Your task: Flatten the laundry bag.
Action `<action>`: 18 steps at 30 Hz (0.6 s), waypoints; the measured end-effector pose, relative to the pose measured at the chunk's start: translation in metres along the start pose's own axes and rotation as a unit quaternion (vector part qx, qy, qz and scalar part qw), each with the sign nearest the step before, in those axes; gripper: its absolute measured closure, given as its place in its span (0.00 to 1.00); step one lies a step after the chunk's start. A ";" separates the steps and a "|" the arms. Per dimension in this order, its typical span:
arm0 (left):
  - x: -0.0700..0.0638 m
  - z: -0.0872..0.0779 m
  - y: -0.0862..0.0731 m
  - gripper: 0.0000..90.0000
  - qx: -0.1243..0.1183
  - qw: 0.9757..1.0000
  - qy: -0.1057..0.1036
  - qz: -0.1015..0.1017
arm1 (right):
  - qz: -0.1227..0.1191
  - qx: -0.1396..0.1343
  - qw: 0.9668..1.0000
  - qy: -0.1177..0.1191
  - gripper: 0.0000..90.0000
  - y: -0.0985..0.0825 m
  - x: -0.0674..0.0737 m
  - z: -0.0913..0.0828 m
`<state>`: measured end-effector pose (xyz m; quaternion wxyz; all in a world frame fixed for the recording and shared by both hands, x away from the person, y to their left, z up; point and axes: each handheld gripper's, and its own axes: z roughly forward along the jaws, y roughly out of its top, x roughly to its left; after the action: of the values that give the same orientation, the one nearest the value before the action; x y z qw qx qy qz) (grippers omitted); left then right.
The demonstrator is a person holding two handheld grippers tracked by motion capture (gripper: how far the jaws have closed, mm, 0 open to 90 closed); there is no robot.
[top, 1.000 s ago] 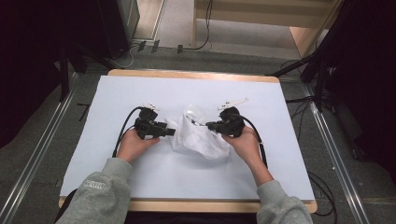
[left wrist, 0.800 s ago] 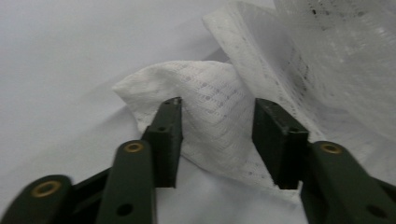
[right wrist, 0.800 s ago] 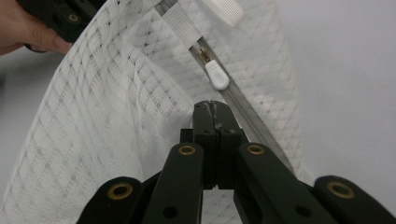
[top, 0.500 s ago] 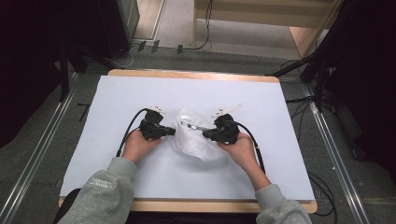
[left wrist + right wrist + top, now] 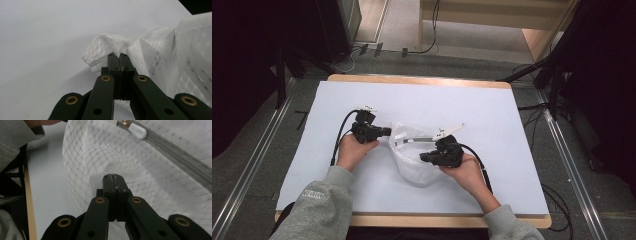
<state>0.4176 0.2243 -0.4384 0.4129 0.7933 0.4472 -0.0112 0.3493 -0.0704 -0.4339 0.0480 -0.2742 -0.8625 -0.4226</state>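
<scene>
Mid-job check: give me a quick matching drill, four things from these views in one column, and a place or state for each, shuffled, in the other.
Column one:
1. left gripper
2. right gripper
3. zipper pull
4. table edge

Column two:
A. bare wood, along the person's side of the white surface
B. white tab at the end of the grey zipper on the mesh bag
C. shut on the bag's bunched corner, on the left in the high view
D. shut on the mesh below the zipper line in its own view

Pairs: 1-C, 2-D, 3-B, 4-A
</scene>
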 end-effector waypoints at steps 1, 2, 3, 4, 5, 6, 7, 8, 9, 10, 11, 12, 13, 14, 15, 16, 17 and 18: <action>0.000 0.000 0.000 1.00 0.000 1.000 0.000 0.000 | 0.000 0.000 1.000 0.000 1.00 0.000 0.000 0.000; 0.002 -0.001 0.000 1.00 0.001 1.000 0.000 -0.001 | -0.002 0.001 1.000 0.001 1.00 -0.001 0.002 0.001; 0.004 -0.003 0.001 1.00 0.001 1.000 -0.002 -0.004 | -0.008 0.002 1.000 0.005 1.00 -0.002 0.007 0.004; 0.004 -0.003 0.001 1.00 0.001 1.000 -0.002 -0.004 | -0.008 0.002 1.000 0.005 1.00 -0.002 0.007 0.004; 0.006 -0.004 0.001 1.00 0.003 1.000 -0.002 -0.005 | -0.011 0.004 1.000 0.008 1.00 -0.004 0.011 0.006; 0.006 -0.004 0.001 1.00 0.003 1.000 -0.002 -0.005 | -0.011 0.004 1.000 0.008 1.00 -0.004 0.011 0.006; 0.007 -0.006 0.002 1.00 0.004 1.000 0.001 -0.005 | -0.014 0.007 1.000 0.010 1.00 -0.006 0.015 0.010; 0.009 -0.008 0.002 1.00 0.007 1.000 0.000 -0.002 | -0.015 0.011 1.000 0.011 1.00 -0.007 0.018 0.011; 0.010 -0.010 0.003 1.00 0.006 1.000 0.001 -0.001 | -0.018 0.012 1.000 0.011 1.00 -0.008 0.019 0.012; 0.011 -0.011 0.003 1.00 0.005 1.000 0.001 -0.003 | -0.019 0.013 1.000 0.013 1.00 -0.009 0.020 0.014; 0.011 -0.011 0.003 1.00 0.005 1.000 0.001 -0.003 | -0.018 0.013 1.000 0.014 1.00 -0.010 0.021 0.015; 0.014 -0.014 0.003 1.00 0.002 1.000 0.004 -0.005 | -0.019 0.014 1.000 0.016 1.00 -0.012 0.023 0.017; 0.015 -0.015 0.004 1.00 0.001 1.000 0.006 -0.006 | -0.021 0.016 1.000 0.017 1.00 -0.014 0.024 0.018; 0.015 -0.015 0.004 1.00 0.001 1.000 0.006 -0.006 | -0.021 0.016 1.000 0.017 1.00 -0.014 0.024 0.018; 0.020 -0.017 0.004 1.00 -0.001 1.000 0.005 -0.013 | -0.019 0.022 0.999 0.018 1.00 -0.017 0.027 0.020; 0.022 -0.017 0.004 1.00 0.002 1.000 0.005 -0.014 | -0.020 0.022 0.999 0.020 1.00 -0.019 0.027 0.021; 0.024 -0.018 0.004 1.00 0.003 1.000 0.004 -0.014 | -0.020 0.025 0.999 0.021 1.00 -0.021 0.028 0.022; 0.027 -0.018 0.004 1.00 0.003 1.000 0.002 -0.018 | -0.018 0.027 0.999 0.020 1.00 -0.022 0.029 0.023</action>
<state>0.4301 0.2539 -0.4343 0.4094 0.7861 0.4627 -0.0184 0.3167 -0.0512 -0.4546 0.0651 -0.2486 -0.8774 -0.4050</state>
